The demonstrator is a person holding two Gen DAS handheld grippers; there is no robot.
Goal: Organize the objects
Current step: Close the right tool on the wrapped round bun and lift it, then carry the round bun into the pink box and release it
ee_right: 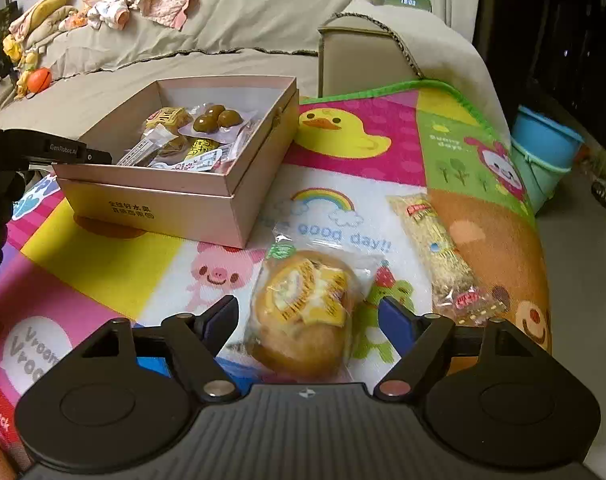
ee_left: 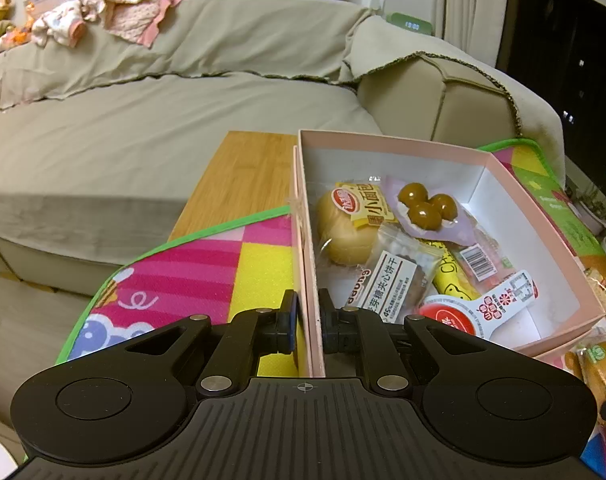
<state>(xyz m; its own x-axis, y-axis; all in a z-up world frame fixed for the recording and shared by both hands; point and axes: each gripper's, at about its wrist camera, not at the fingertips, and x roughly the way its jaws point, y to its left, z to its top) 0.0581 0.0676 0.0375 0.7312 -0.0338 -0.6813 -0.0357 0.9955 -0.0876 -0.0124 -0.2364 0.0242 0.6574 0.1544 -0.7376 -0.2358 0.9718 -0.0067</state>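
Now | left gripper (ee_left: 308, 312) jaws pinching pink box (ee_left: 309, 240) wall | right gripper (ee_right: 308, 316) jaws spread around wrapped bun (ee_right: 303, 312)

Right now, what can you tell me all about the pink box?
The pink box is square, open-topped and looks like cardboard, pale pink outside, white inside, with small dark print on its front wall. It sits flat on the colourful mat in front of the sofa. Wrapped snacks lie loose inside. The left gripper is shut on its near wall, one finger inside, one outside.
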